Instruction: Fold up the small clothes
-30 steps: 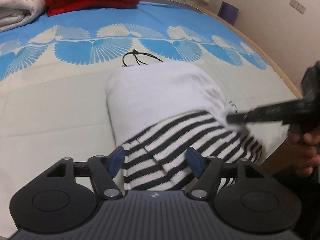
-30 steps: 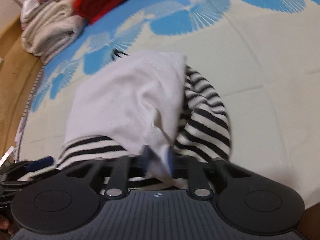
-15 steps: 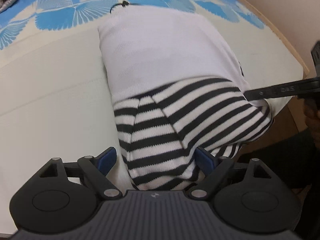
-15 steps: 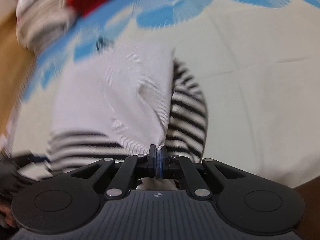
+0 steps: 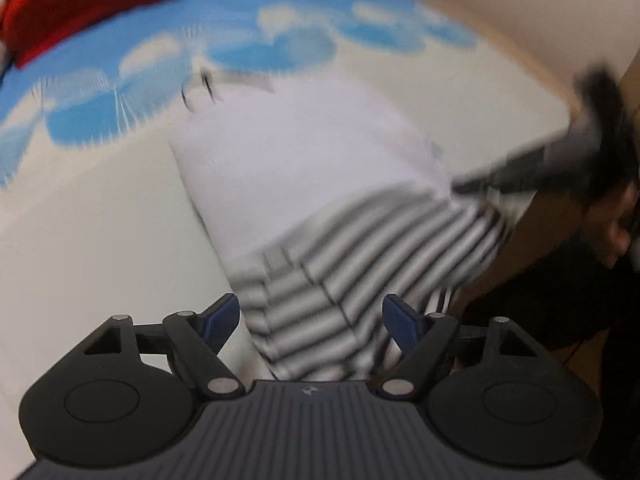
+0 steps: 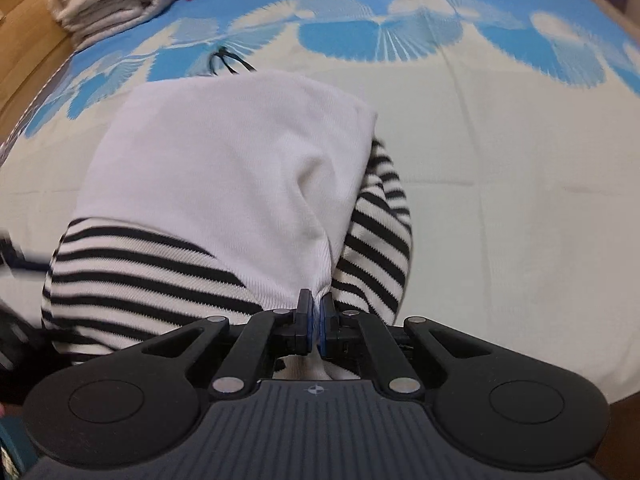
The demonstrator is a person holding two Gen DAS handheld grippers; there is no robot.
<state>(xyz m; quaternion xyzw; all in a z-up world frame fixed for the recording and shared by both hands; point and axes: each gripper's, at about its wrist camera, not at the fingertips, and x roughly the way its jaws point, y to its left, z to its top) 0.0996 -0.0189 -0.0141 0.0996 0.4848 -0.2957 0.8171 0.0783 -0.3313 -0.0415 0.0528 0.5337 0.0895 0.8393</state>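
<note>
White knit with black-striped sleeves, the small garment (image 6: 224,184) lies mid-frame on the blue-patterned bedsheet (image 6: 500,208). Right gripper (image 6: 316,320) pinches its white hem at lower centre. Left gripper (image 5: 312,320) straddles a striped sleeve, jaws closing, pads not touching. Red blanket (image 5: 88,4) sits upper left.

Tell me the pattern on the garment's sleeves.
Black and white stripes on the sleeves; the body is plain white. Sharpest in the right wrist view.
</note>
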